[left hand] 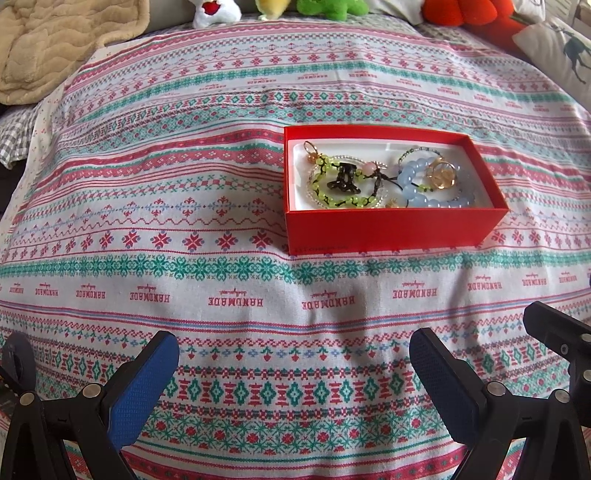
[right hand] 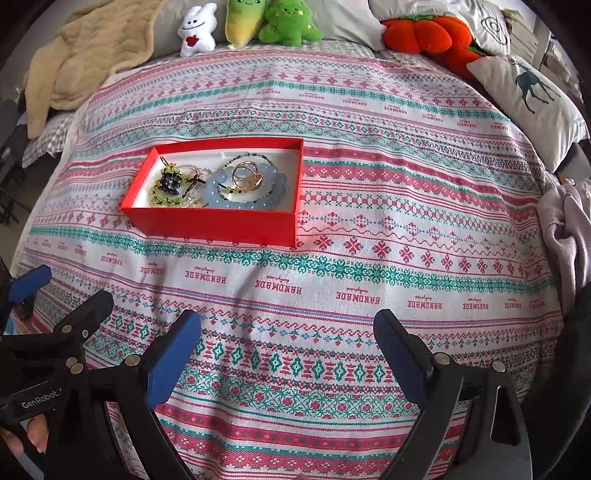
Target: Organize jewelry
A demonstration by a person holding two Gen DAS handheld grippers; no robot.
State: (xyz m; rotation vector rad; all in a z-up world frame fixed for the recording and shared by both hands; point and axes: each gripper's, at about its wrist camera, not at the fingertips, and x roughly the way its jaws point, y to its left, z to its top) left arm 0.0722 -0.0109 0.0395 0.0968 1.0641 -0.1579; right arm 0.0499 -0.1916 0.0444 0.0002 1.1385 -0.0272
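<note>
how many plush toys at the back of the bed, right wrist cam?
4, in a row: white plush with red heart, yellow-green plush, green star plush, orange pumpkin plush farthest right. Others may lie outside the frame.

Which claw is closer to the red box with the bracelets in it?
Hard to tell; maybe the left claw. The red box sits ahead and to its right. From the right claw, the box lies ahead and to the left. Both are open and empty.
</note>
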